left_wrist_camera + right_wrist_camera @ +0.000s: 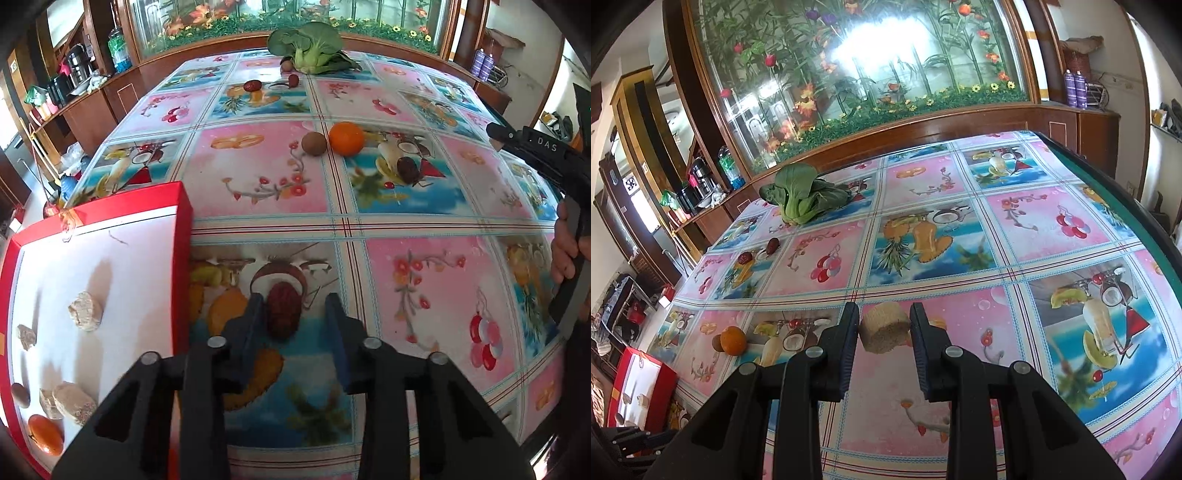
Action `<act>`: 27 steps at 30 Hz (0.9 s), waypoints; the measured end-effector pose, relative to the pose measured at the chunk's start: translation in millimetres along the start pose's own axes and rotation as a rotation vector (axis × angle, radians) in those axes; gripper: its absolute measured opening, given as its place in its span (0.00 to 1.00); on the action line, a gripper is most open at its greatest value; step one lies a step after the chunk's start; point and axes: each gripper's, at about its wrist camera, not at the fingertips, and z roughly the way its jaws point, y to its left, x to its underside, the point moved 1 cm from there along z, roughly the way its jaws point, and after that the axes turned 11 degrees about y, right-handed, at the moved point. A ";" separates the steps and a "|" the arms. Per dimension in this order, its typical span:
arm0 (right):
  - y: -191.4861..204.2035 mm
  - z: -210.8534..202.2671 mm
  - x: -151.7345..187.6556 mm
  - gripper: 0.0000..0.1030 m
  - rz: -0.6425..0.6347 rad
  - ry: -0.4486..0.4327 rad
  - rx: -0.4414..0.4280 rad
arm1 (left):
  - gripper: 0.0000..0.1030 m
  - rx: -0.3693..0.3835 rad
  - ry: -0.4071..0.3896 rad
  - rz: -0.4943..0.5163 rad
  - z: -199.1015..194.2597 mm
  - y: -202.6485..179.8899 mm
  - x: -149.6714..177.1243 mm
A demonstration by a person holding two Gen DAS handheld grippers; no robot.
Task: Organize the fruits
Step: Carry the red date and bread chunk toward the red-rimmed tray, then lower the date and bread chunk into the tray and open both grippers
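Note:
In the left wrist view a dark red date (283,311) lies on the fruit-print tablecloth between the fingers of my left gripper (295,314). It rests against the left finger, with cloth showing between it and the right finger, so the jaws stand open around it. My right gripper (884,325) is shut on a round tan cake (884,329), held just above the cloth. An orange (346,137) and a kiwi (314,144) sit together mid-table, with another date (406,170) to their right.
A red box (183,236) with a white floor stands left of the left gripper, holding cakes (84,311), a brown fruit and an orange one (45,435). Bok choy (306,48) and two dates (252,85) lie at the far edge. A hand (565,254) shows at the right.

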 end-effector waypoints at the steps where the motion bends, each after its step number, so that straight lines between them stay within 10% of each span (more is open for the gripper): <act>1: 0.0 -0.6 0.0 0.27 -0.001 -0.002 -0.001 | 0.20 0.017 0.002 0.001 -0.4 -0.1 0.9; 14: 11.5 -8.0 7.2 0.26 -0.010 -0.025 -0.025 | 0.20 0.077 -0.127 0.018 -50.8 -13.7 22.1; 27: 146.8 -28.2 68.3 0.26 -0.144 0.011 -0.324 | 0.20 -0.157 -0.322 -0.141 -102.8 76.3 60.5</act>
